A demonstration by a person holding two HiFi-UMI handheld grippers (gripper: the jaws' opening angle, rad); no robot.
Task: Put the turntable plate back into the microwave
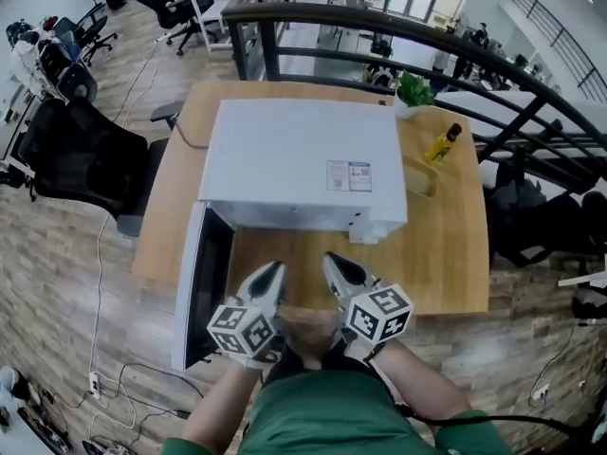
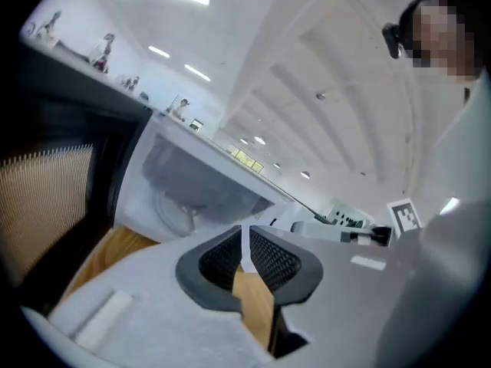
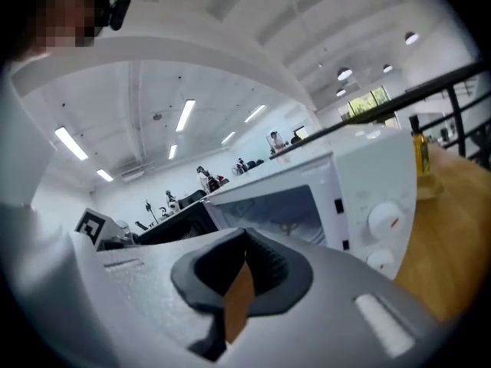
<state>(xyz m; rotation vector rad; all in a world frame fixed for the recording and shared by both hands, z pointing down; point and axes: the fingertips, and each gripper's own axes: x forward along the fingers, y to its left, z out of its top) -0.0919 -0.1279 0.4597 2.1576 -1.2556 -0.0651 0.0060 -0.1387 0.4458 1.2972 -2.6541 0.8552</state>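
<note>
Head view — left gripper (image 1: 277,267), right gripper (image 1: 330,258) closed, facing microwave (image 1: 303,159).

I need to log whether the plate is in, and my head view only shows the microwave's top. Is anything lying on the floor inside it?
Observer: Yes. The left gripper view looks into the open microwave, and a round pale plate lies on the cavity floor. It looks like the turntable plate.
Operator: Are the grippers carrying anything?
Observer: No. The left gripper and the right gripper are both shut, with nothing between their jaws.
</note>
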